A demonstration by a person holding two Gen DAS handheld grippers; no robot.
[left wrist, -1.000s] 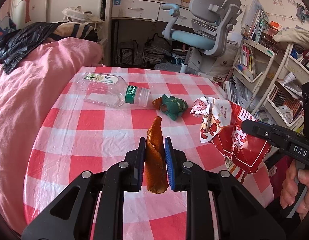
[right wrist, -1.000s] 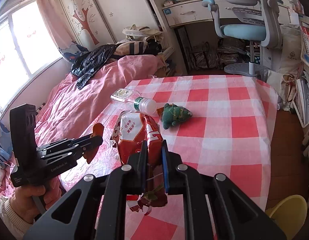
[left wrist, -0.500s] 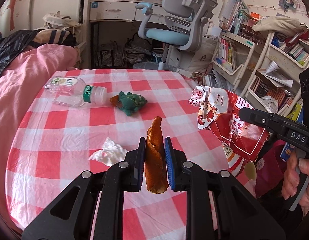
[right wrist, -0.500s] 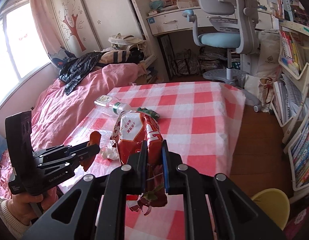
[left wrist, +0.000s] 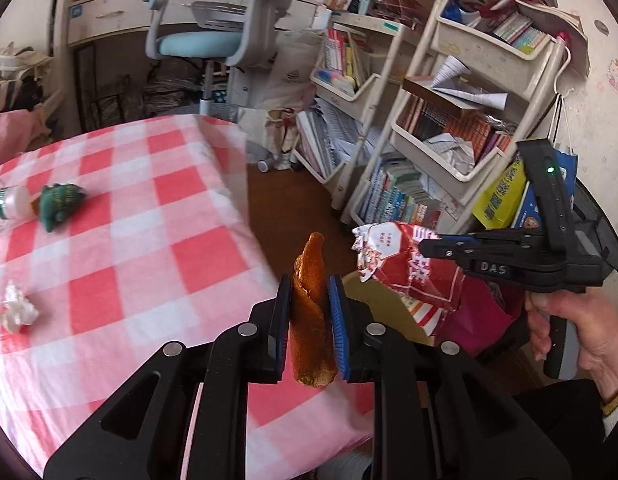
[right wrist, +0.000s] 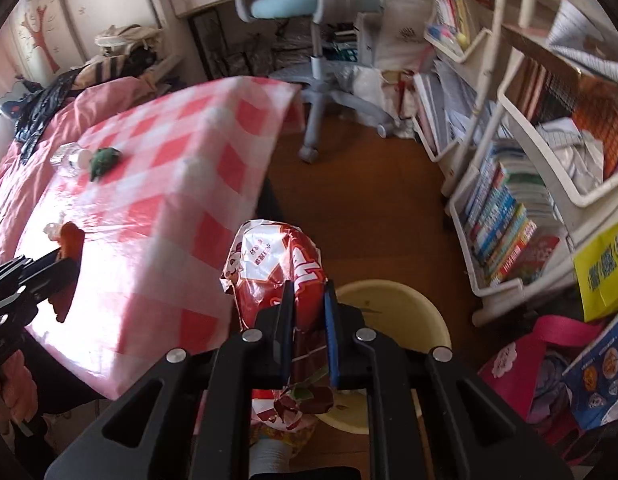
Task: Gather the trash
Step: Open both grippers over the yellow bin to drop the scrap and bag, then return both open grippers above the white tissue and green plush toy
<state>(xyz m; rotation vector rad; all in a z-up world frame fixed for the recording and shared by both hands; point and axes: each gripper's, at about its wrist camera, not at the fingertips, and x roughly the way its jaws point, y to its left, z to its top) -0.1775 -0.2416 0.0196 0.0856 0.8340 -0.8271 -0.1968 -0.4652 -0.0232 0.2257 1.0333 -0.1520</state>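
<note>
An orange peel [left wrist: 309, 312] is being pinched upright between the blue pads of the left hand-held gripper [left wrist: 311, 312], past the edge of the checked tabletop [left wrist: 149, 240]. A crumpled red snack bag [right wrist: 277, 272] is being clamped by the nearly closed right hand-held gripper [right wrist: 309, 320], above a yellow bin [right wrist: 405, 312] on the wooden floor [right wrist: 357, 200]. A plastic bottle [left wrist: 7, 204], a green toy [left wrist: 59, 204] and a crumpled tissue [left wrist: 15, 308] are being left lying on the tabletop. A bookshelf [right wrist: 529, 184] is being seen beside the bin.
</note>
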